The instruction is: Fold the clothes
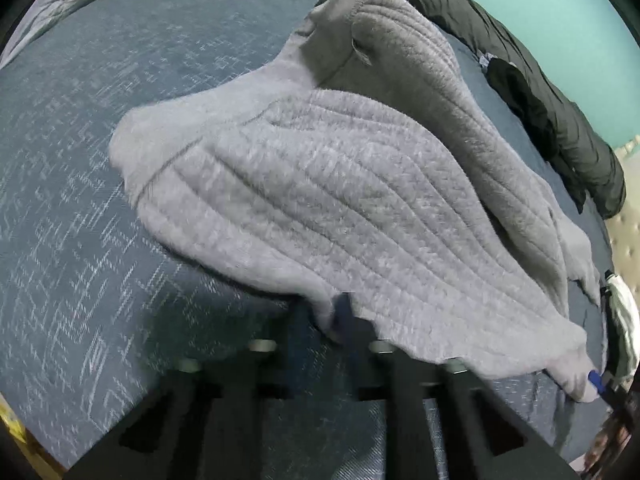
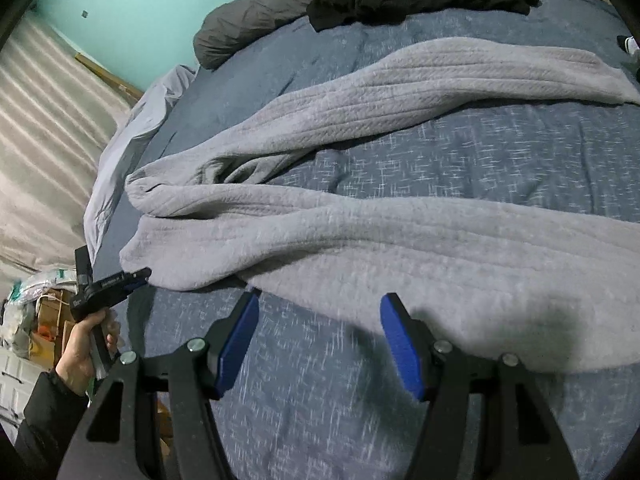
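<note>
Item: grey fleece garment (image 1: 320, 184), ribbed and plush, spread across the bed (image 1: 80, 200) with a long sleeve or leg (image 2: 420, 76) trailing toward the far side. Judged soft, limp and fairly bulky: it will sag and drag when you lift it, so take it by a hem or corner, not mid-panel. The pile should give a sure grip and looks unlikely to slip.

Left tongs (image 1: 344, 320): clenched on the near edge of the garment; the cloth bunches over the tips. In the right wrist view you see the same tongs (image 2: 138, 274) pinching its corner, with your left hand (image 2: 86, 350) on the handle.

Right tongs (image 2: 320, 320): released, jaws spread, nothing between the blue pads (image 2: 400, 344). They hang just above the bedcover at the garment's near edge. A matching hold there would probably let you lift the edge evenly.

Surface: blue bedcover (image 2: 480, 152) with pale crosshatch, soft and slightly rumpled; expect it to give under pressure.

Also on the bed: dark grey quilt (image 1: 540, 92) along the far side, a black garment (image 2: 420, 0) beside it.

Room: turquoise wall (image 2: 140, 12), pale ridged panel (image 2: 44, 128) below it, and clutter of bags and boxes (image 2: 36, 308) off the bed's edge.
</note>
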### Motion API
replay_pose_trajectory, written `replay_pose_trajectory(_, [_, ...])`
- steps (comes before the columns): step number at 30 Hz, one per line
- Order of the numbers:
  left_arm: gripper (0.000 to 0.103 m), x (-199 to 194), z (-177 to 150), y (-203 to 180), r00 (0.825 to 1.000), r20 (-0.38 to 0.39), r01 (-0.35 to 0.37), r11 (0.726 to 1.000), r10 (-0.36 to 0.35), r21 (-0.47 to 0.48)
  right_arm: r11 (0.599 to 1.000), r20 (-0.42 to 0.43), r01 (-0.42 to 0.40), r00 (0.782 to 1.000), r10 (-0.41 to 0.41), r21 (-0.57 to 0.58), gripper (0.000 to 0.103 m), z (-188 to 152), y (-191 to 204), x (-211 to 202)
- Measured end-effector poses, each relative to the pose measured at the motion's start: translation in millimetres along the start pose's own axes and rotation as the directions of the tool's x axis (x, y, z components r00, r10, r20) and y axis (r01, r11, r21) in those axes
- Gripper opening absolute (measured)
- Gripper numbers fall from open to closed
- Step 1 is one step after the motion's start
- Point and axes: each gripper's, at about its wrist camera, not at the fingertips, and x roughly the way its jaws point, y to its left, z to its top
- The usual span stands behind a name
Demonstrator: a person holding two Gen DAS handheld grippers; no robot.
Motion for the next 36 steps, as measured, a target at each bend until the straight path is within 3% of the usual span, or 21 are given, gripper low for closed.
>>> replay_pose_trajectory(7, [0.004,-27,5,2,0.998,0.046,0.044,0.998,-0.046,0.034,0.999,0.012,0.021,1.0,-0.021,0.041,0.064,20,-6,15])
replay_pose_trajectory(16, [0.004,-77,-11,26,0.989,0.104,0.104,0.994,-0.107,0.034,0.991,0.04,0.118,0.993,-0.115,-0.058,0.072,32,-8,4])
replay_pose_trajectory(25, [0.004,-59,-26,36,0.994,0.062,0.09,0.996,-0.09,0.002,0.979,-0.006,0.202,0.979,-0.202,-0.016,0.072,27,-44,-1])
replay_pose_trajectory(36, [0.004,-47,-23,33,0.995,0.047,0.091,0.996,-0.091,-0.006,0.946,0.038,0.31,0.949,-0.314,0.092,0.072,24,-126,-66])
